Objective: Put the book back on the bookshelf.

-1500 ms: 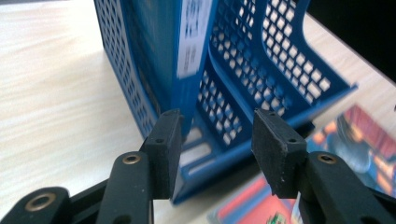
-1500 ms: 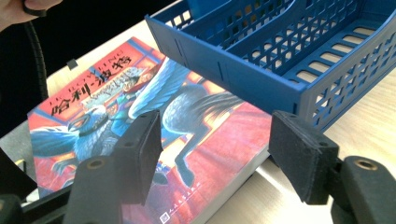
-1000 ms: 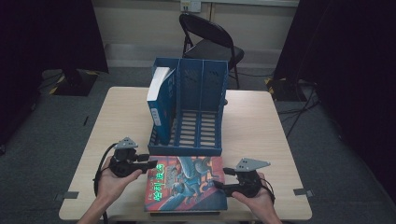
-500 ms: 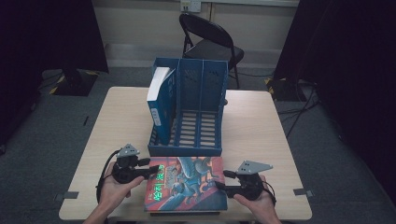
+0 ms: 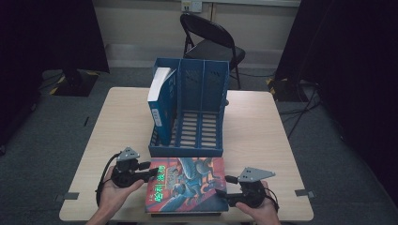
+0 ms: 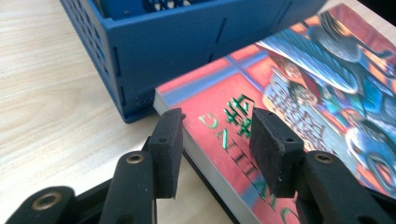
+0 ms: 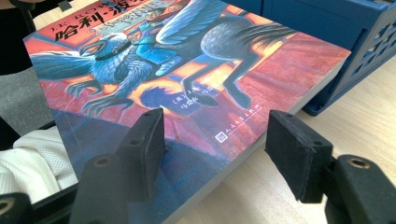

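Both grippers (image 5: 151, 171) (image 5: 224, 186) straddle my book's (image 5: 187, 185) left and right edges, jaws apart, nothing pinched, ready to lift toward the rack (image 5: 190, 110).

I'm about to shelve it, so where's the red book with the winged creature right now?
In the high view the red book lies flat at the table's near edge, just in front of the blue file rack, between the left gripper and right gripper.

The near edge of the book (image 5: 187, 185) ran past the table's (image 5: 263, 122) near rim and was partly cut by the bottom of the high view, the person's forearms were cropped there too, and the small print on its cover stayed unreadable.
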Available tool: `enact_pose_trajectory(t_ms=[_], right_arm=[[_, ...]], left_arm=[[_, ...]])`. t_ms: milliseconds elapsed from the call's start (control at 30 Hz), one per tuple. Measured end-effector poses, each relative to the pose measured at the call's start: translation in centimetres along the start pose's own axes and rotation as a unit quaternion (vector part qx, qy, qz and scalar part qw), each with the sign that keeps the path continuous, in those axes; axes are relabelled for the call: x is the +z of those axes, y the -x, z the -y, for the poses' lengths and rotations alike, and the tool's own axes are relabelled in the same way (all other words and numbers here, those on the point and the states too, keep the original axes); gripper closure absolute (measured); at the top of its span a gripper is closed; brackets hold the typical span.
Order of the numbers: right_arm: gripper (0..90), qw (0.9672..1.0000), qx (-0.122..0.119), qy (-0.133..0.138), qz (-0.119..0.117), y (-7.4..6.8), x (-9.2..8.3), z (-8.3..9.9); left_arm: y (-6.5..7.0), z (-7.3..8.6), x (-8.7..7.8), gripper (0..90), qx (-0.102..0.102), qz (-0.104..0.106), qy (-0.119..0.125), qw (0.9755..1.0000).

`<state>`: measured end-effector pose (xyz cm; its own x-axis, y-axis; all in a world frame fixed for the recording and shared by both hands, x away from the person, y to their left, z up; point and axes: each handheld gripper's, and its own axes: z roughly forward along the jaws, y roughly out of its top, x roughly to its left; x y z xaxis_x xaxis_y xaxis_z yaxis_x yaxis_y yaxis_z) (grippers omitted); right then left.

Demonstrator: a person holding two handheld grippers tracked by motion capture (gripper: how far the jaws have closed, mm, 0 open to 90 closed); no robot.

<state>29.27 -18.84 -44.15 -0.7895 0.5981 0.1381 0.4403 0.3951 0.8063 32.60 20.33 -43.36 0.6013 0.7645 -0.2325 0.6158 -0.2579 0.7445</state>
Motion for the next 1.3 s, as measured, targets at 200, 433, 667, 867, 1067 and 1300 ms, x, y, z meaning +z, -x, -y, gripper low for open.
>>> enact_pose_trajectory(t_ms=[200, 433, 667, 867, 1067, 1300], right_arm=[[29.4, 1.0000, -0.002, -0.003, -0.004, -0.3, 0.0, 0.0], [30.8, 0.9999, -0.004, 0.000, -0.014, -0.8, -0.4, 0.8], [47.6, 0.9993, -0.007, 0.001, -0.037, -1.3, -1.3, 1.3], [45.2, 0.9995, 0.009, 0.019, -0.023, -0.6, -1.5, 1.1], [42.2, 0.9996, 0.007, 0.028, 0.002, 1.8, 0.3, -1.3], [41.2, 0.9990, 0.009, 0.023, 0.037, 3.8, 2.3, -2.5]], left_arm=[[-0.6, -0.4, 0.5, 48.6, -0.009, 0.015, 0.005, 0.9998], [-1.7, -0.9, 1.6, 44.9, -0.034, 0.019, 0.011, 0.9992], [-1.8, -1.0, 1.4, 55.1, -0.040, 0.024, 0.012, 0.9988], [-1.8, -0.9, 1.3, 54.3, -0.038, 0.026, 0.012, 0.9989], [-0.4, 0.5, 0.1, 49.5, -0.016, 0.027, 0.006, 0.9995], [0.0, 1.2, -0.3, 49.3, -0.017, 0.028, 0.012, 0.9994]])
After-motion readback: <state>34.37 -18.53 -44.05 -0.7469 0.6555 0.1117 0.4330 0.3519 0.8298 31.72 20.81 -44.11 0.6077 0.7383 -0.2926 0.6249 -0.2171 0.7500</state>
